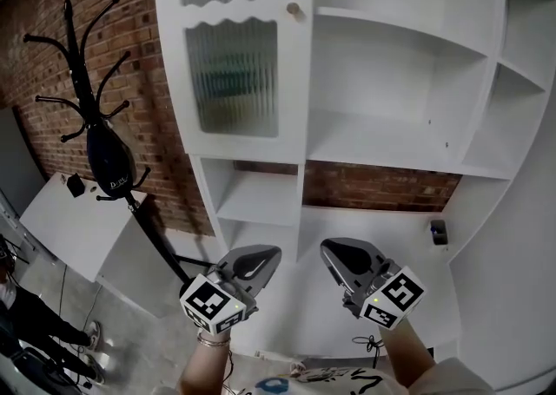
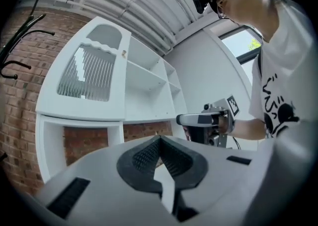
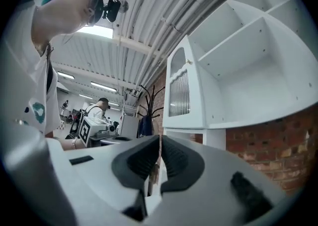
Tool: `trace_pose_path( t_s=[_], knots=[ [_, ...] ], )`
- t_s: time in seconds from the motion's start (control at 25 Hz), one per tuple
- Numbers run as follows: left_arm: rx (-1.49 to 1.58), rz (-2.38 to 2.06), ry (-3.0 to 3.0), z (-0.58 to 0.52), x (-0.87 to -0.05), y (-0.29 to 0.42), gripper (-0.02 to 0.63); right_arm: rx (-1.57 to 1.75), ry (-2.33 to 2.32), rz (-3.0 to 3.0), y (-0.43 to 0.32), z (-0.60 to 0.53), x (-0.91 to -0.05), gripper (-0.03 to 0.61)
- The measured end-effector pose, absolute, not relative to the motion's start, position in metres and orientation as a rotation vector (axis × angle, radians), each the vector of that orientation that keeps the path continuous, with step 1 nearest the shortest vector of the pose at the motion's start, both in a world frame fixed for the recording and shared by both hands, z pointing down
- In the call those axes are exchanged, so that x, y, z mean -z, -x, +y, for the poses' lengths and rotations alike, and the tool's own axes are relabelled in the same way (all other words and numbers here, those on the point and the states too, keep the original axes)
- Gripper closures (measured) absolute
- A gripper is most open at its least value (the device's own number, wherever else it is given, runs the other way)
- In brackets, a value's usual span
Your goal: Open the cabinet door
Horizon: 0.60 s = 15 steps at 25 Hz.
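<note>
Facing one cabinet door (image 1: 233, 79), two grippers (image 1: 265, 256) (image 1: 332, 252)

On the white cabinet (image 1: 391, 124), the worktop (image 1: 391, 224) in the lower middle of the frame bears a small dark object (image 1: 439, 231) at its right end.

My right gripper (image 3: 160, 137) fills the bottom of the frame. Its dark ribbed fingers (image 3: 142, 159) are pressed tip to tip with nothing between them. Just above and right of centre I see the white cabinet (image 3: 208, 108). Its door (image 3: 181, 91), with ribbed glass, sits flush, and a small knob (image 3: 188, 61) is on its right edge. Open shelves (image 3: 243, 56) take up the upper right, and a brick wall (image 3: 271, 143) shows at lower right. A dark coat stand (image 3: 148, 102) is just left of the cabinet. At mid left I see the left gripper (image 3: 110, 135) with its marker cube, and a person (image 3: 97, 108) stands far behind it. A head camera (image 3: 113, 7) sits at upper left under a ribbed ceiling.
</note>
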<state>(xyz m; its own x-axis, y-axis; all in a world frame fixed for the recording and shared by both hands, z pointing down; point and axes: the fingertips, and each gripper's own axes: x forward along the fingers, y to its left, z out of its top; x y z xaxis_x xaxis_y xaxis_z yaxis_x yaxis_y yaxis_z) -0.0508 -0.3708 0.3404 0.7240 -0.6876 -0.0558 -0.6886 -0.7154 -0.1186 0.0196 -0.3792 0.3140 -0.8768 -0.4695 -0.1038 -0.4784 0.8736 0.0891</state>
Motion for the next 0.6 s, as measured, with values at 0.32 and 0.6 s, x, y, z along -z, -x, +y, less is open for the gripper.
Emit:
trace_pose_path(
  t_s=[0.32,0.6],
  knots=[
    [-0.046,1.114,2.698,-0.406,-0.282,0.053,0.601,-0.321,0.692,2.908,-0.017,-0.410,-0.255,0.549],
    [-0.035,1.141,2.598,-0.426,-0.244,0.064,0.601,-0.459,0.684,2.863,-0.016,-0.431,-0.214,0.549]
  ],
)
